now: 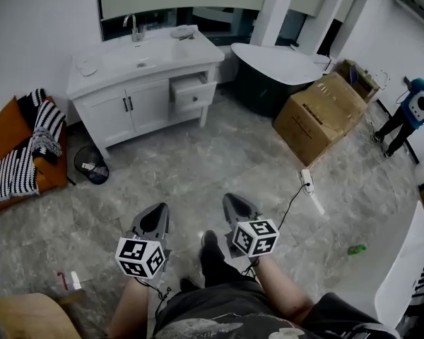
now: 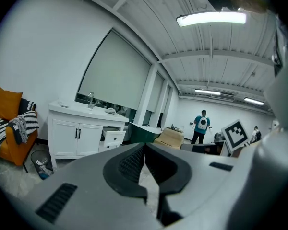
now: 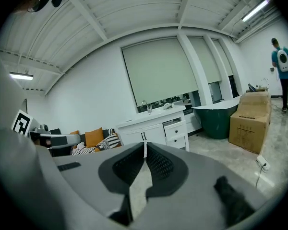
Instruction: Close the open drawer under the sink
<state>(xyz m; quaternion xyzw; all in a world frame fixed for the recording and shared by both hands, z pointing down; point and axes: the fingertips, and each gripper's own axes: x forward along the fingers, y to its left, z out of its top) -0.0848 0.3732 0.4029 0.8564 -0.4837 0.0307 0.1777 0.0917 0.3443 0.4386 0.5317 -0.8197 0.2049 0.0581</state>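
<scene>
A white vanity cabinet [image 1: 145,104] with a sink [image 1: 138,63] and faucet stands against the far wall. Its upper right drawer [image 1: 191,88] is pulled out; the drawer shows too in the left gripper view [image 2: 113,136] and the right gripper view [image 3: 174,127]. My left gripper [image 1: 157,211] and right gripper [image 1: 232,200] are held low in front of me, a few steps short of the vanity. Both are shut with nothing between the jaws. The jaw tips meet in the left gripper view [image 2: 144,145] and in the right gripper view [image 3: 145,145].
A dark green tub [image 1: 272,76] with a white rim stands right of the vanity, with a cardboard box [image 1: 319,114] beside it. An orange sofa [image 1: 21,154] with striped cushions and a black bin [image 1: 92,164] lie left. A power strip [image 1: 307,181] lies on the marble floor. A person [image 1: 410,115] stands far right.
</scene>
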